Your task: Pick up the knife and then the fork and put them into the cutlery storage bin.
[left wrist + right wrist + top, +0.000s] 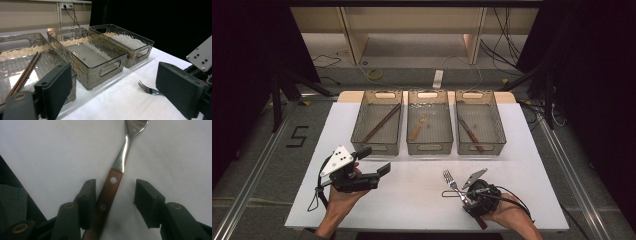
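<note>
A fork (pixel 450 180) with a wooden handle lies on the white table (pixel 412 200) at the front right. My right gripper (pixel 464 196) is low over it. In the right gripper view the right gripper (pixel 115 185) is open, with one jaw on each side of the fork's handle (pixel 108 192); the left jaw is close against it and the right jaw stands apart. My left gripper (pixel 373 161) is held above the table at the front left, open and with nothing in it. The left gripper (pixel 115 75) looks toward the bins, with the fork's tines (pixel 148 88) beyond its right jaw.
Three clear bins stand in a row at the back. The left bin (pixel 376 145) holds chopsticks (pixel 382 122), the middle bin (pixel 429 147) a wooden-handled spoon (pixel 418 127), and the right bin (pixel 481 147) a knife (pixel 469 132). Bare white table lies between the grippers.
</note>
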Motion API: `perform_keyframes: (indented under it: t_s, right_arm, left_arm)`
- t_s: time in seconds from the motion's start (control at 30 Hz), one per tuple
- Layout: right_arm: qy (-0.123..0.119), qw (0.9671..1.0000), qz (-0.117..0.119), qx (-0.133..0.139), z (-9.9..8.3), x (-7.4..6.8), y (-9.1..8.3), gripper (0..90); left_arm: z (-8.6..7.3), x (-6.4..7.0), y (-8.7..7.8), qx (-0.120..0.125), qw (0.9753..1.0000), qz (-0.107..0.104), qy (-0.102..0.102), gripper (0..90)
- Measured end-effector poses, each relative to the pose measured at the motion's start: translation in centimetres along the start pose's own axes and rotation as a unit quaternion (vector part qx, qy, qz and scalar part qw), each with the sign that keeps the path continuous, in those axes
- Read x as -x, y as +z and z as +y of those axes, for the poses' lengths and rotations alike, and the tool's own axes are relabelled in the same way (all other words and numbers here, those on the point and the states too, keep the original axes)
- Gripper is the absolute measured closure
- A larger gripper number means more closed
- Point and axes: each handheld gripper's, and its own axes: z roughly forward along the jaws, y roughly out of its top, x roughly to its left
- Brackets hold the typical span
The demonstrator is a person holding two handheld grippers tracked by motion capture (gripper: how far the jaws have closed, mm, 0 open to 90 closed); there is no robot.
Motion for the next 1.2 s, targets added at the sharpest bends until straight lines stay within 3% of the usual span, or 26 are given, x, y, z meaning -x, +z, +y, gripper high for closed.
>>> perform_keyframes:
  t_s: [0.93,1.2]
  right_arm:
    - [-0.005,0.9999,-0.002,-0.015,0.37,-0.11,0.03,76.3]
    - [-0.002,0.9999,0.002,-0.014,0.36,0.03,0.01,77.3]
  left_arm:
    - [-0.04,0.11,-0.03,0.000,1.0000,0.002,0.005,13.6]
    - [-0.06,0.13,0.03,-0.002,1.0000,0.002,0.005,13.7]
